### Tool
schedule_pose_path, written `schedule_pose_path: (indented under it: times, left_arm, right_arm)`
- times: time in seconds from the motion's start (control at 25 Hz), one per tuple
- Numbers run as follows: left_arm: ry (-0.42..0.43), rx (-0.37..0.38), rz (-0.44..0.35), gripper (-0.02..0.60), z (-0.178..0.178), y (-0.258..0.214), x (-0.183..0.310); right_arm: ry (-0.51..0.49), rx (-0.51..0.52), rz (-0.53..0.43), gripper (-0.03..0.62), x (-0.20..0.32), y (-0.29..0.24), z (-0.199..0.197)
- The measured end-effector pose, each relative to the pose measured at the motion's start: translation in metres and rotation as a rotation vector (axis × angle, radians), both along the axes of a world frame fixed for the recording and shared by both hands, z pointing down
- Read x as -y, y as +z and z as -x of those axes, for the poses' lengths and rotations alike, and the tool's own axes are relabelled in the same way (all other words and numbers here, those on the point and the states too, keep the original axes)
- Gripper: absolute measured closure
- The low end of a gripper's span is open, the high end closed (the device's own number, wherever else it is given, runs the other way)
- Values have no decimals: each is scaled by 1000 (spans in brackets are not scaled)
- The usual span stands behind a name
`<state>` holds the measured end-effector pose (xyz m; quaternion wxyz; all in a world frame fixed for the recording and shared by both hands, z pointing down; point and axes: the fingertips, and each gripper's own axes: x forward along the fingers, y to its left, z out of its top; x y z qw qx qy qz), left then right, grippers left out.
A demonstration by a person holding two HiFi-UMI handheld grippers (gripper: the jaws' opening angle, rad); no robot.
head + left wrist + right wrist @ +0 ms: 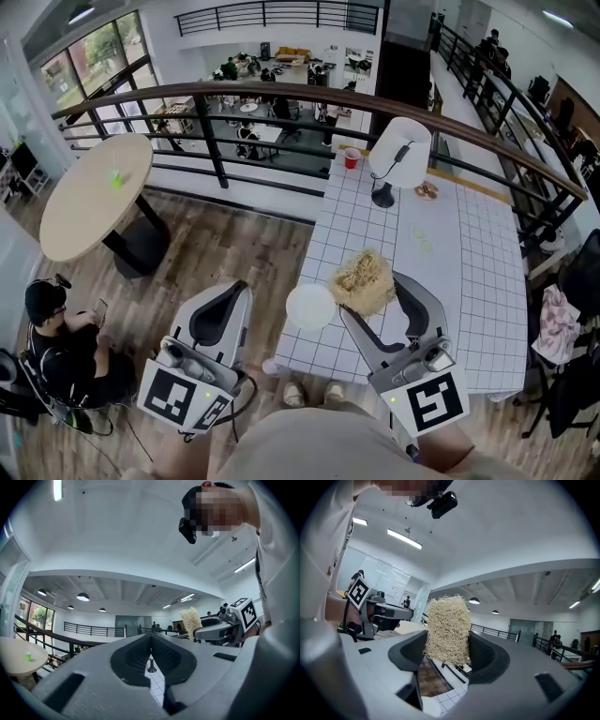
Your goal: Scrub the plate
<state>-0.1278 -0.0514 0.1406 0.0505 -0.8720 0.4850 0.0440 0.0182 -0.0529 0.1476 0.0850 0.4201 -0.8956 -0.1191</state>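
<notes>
Coarse, fibrous, straw-coloured scrubber [447,630] clamped between right gripper [370,293] jaws. Left gripper [151,643] jaws pressed together, nothing held. Round white plate [310,307] laid at near left edge of grid-tiled table [473,281].

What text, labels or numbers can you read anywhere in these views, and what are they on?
There is no readable text in any view.
On the left marker cube: a black-and-white square pattern only, no letters.
On the right marker cube: the same, pattern only.
On the plate, scrubber and red cup: no print visible.
On the far wall pictures: too small to read.
</notes>
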Motion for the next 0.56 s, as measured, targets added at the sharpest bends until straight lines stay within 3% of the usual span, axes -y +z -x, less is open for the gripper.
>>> schedule_pose_path:
  times: [0.56]
  left_arm:
    - [10, 23, 26, 568, 0, 7, 2]
  right_arm:
    - [-2, -4, -7, 330, 2, 1, 3]
